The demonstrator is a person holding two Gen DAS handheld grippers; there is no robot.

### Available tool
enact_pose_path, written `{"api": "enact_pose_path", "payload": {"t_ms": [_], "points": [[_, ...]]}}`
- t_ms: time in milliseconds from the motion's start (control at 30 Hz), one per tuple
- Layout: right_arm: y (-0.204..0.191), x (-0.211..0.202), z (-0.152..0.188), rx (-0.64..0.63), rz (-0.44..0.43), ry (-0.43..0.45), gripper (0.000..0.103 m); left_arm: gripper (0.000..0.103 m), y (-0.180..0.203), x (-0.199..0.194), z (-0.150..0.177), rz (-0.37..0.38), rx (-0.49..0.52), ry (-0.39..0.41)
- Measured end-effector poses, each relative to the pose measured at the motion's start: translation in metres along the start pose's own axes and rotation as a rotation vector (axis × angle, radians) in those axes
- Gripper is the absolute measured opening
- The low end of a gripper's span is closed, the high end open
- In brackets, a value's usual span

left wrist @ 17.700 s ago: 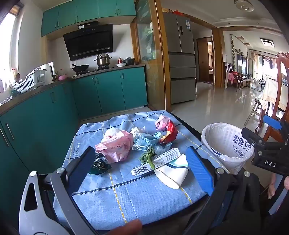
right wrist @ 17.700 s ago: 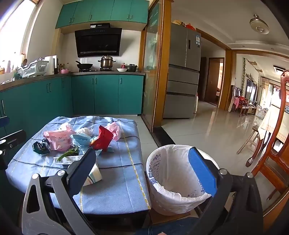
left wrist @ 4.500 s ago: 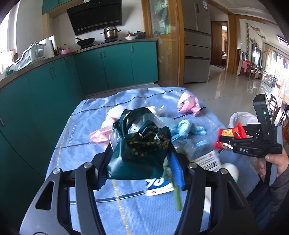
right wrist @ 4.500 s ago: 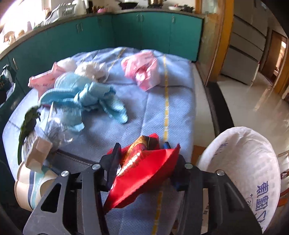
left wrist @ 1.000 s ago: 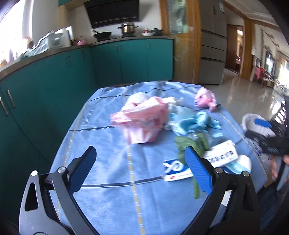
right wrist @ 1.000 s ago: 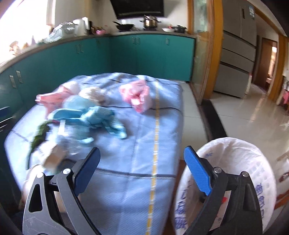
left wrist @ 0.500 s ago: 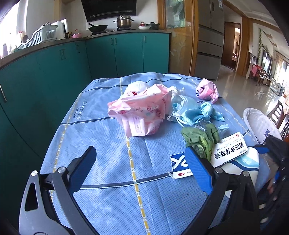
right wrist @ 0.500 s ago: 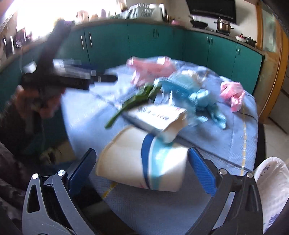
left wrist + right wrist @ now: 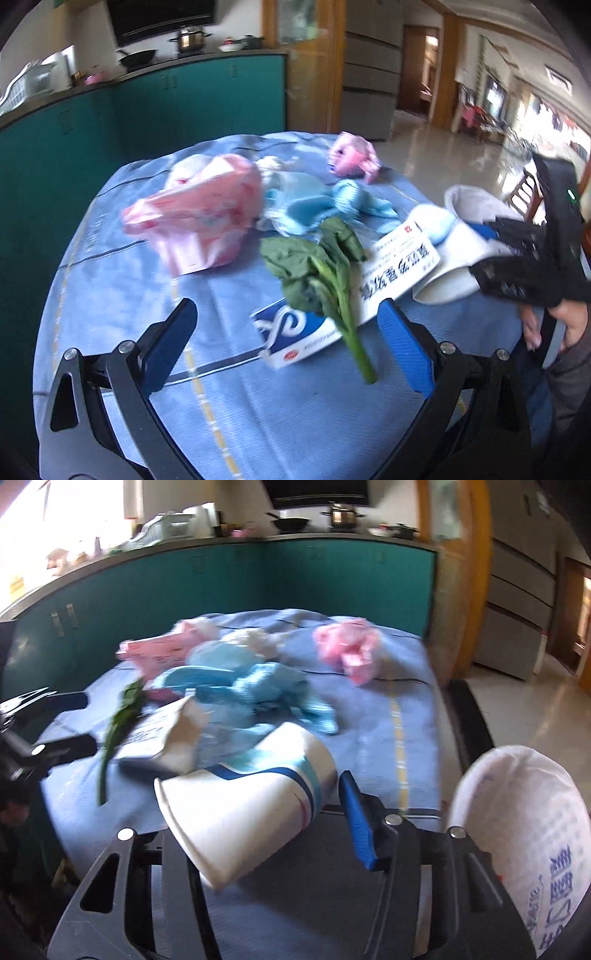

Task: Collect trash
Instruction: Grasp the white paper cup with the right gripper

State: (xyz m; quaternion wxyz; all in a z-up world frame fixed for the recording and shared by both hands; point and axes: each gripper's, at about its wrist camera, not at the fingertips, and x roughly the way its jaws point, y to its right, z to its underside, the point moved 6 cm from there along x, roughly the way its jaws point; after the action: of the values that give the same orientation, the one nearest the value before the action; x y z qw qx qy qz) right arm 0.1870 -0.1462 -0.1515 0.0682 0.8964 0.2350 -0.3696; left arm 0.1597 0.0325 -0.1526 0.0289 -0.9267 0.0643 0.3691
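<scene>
On the blue-clothed table [image 9: 229,424] lie a green vegetable leaf [image 9: 321,266], a blue-and-white carton [image 9: 295,336], a white medicine box [image 9: 399,269], a pink bag [image 9: 199,218], blue cloths [image 9: 317,203] and a pink wrapper [image 9: 351,155]. My left gripper [image 9: 288,347] is open, just short of the carton and leaf stalk. My right gripper [image 9: 258,819] has its jaws around a white paper cup with a blue band [image 9: 251,797] lying on its side; the left finger is hidden behind it. The cup also shows in the left wrist view [image 9: 443,258].
A white-lined trash bin [image 9: 524,834] stands right of the table at its near corner. Teal kitchen cabinets [image 9: 258,587] run behind and to the left. A fridge [image 9: 373,70] and doorway lie beyond the table.
My right gripper has moved in around the paper cup and narrowed. My left gripper has moved closer to the carton and leaf. Earlier, the dark green bag and the red wrapper left the table.
</scene>
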Motion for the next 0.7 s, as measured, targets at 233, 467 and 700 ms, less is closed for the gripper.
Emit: {"api": "enact_pose_path", "payload": {"t_ms": [233, 467, 700], "points": [[0.023, -0.001, 0.001, 0.079, -0.022, -0.003, 0.085, 0.09, 0.01, 0.027, 0.004, 0.028, 0.001, -0.073], [0.027, -0.009, 0.001, 0.086, 0.004, 0.019, 0.09, 0.054, -0.015, 0.022, 0.002, 0.024, -0.104, -0.069], [0.013, -0.017, -0.006, 0.048, -0.052, 0.07, 0.09, 0.026, -0.031, 0.008, -0.003, 0.018, -0.126, -0.04]]}}
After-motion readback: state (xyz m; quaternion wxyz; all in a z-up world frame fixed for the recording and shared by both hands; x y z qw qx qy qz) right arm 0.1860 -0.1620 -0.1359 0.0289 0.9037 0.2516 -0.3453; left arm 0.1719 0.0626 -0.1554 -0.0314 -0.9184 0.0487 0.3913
